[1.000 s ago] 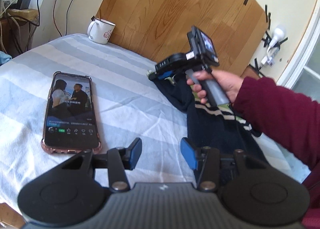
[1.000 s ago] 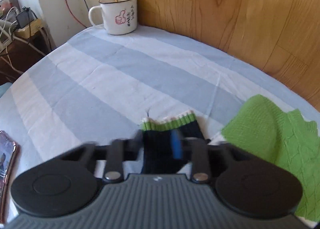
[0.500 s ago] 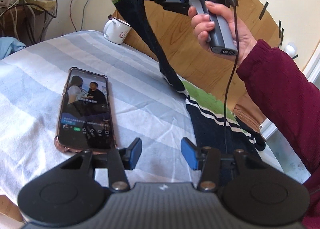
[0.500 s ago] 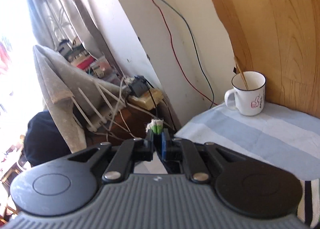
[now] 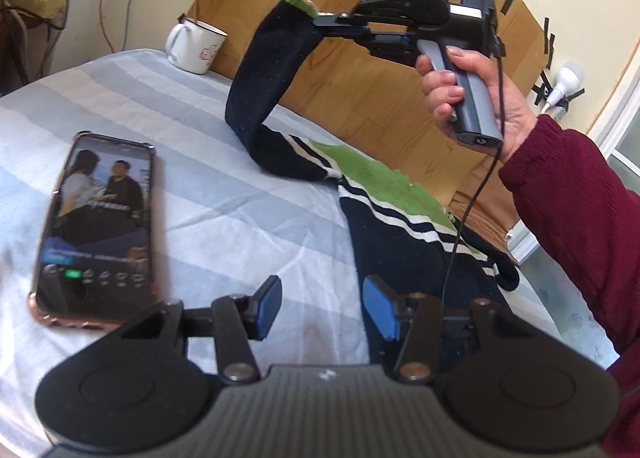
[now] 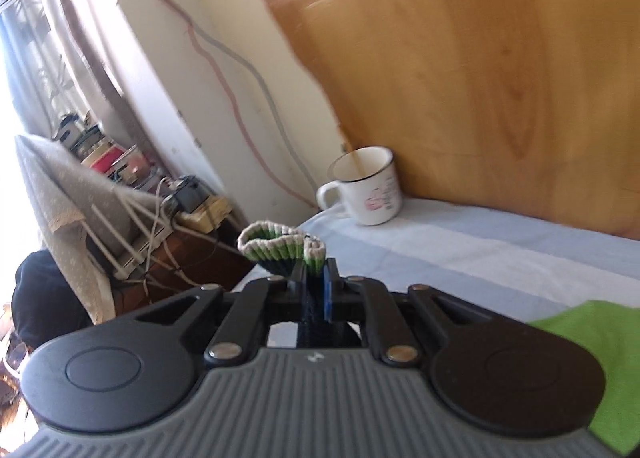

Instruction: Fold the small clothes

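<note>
One sleeve cuff (image 6: pixel 280 246) stays pinched in the right gripper (image 6: pixel 314 290); carry it across the sweater body (image 5: pixel 420 258) beside the phone (image 5: pixel 96 226), left gripper (image 5: pixel 320 306) half-open, empty.

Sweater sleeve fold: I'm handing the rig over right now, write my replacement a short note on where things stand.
Right gripper: shut on the sleeve cuff, held high above the bed.
Left gripper: open, empty, low over the striped sheet beside the sweater.
Sweater body lies flat; phone and mug sit clear of it.
Done: sleeve lifted.
Left: lay the sleeve across the body, then fold the rest.
</note>
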Action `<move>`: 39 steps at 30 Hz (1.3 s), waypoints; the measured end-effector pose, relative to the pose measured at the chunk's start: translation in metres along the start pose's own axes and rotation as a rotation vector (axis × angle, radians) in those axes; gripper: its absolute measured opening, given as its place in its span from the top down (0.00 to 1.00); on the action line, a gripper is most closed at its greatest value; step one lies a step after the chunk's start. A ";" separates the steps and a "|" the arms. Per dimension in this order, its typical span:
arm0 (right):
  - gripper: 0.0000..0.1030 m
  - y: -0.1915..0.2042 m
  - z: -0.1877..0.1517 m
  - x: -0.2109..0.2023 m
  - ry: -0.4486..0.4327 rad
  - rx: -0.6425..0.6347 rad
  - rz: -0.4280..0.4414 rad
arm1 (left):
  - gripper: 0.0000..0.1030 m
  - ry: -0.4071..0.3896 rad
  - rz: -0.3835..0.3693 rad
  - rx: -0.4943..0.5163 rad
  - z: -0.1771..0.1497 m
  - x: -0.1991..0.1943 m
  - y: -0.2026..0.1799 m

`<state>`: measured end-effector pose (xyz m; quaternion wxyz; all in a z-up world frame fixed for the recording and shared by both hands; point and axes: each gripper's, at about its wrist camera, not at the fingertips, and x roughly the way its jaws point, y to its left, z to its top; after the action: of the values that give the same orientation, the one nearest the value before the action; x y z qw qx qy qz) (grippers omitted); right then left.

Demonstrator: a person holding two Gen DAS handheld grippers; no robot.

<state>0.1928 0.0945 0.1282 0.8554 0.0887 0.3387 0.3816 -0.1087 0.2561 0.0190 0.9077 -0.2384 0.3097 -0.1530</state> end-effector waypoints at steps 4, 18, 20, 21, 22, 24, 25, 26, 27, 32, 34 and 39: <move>0.65 -0.030 -0.015 -0.011 0.074 -0.019 -0.112 | 0.55 0.002 -0.019 0.028 0.006 0.010 -0.016; 0.43 -0.169 -0.083 -0.195 0.049 -0.174 -0.573 | 0.53 0.063 -0.059 0.091 0.025 0.064 -0.055; 0.43 -0.180 -0.101 -0.190 0.082 -0.205 -0.611 | 0.53 0.069 -0.073 0.107 0.026 0.072 -0.067; 0.43 -0.186 -0.108 -0.185 0.095 -0.217 -0.630 | 0.53 0.072 -0.078 0.119 0.027 0.076 -0.073; 0.43 -0.193 -0.114 -0.179 0.112 -0.229 -0.643 | 0.53 0.074 -0.080 0.132 0.028 0.078 -0.080; 0.43 -0.206 -0.122 -0.166 0.134 -0.258 -0.668 | 0.53 0.081 -0.077 0.154 0.029 0.083 -0.093; 0.43 -0.215 -0.124 -0.161 0.137 -0.264 -0.680 | 0.53 0.085 -0.074 0.162 0.029 0.085 -0.098; 0.43 -0.223 -0.126 -0.157 0.138 -0.253 -0.682 | 0.53 0.088 -0.069 0.170 0.029 0.087 -0.103; 0.44 -0.232 -0.126 -0.155 0.141 -0.225 -0.668 | 0.53 0.091 -0.064 0.177 0.029 0.089 -0.107; 0.87 -0.253 -0.130 -0.163 0.116 -0.130 -0.579 | 0.53 0.112 -0.041 0.195 0.031 0.098 -0.120; 0.89 -0.256 -0.129 -0.185 0.038 -0.097 -0.611 | 0.53 0.124 -0.032 0.206 0.032 0.104 -0.125; 0.89 -0.277 -0.126 -0.310 -0.325 0.107 -0.682 | 0.53 0.150 0.009 0.224 0.032 0.119 -0.125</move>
<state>0.1267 -0.3321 0.0781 0.9700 0.0745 0.2283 0.0377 -0.0140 0.1117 0.0493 0.9035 -0.1222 0.3589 -0.1999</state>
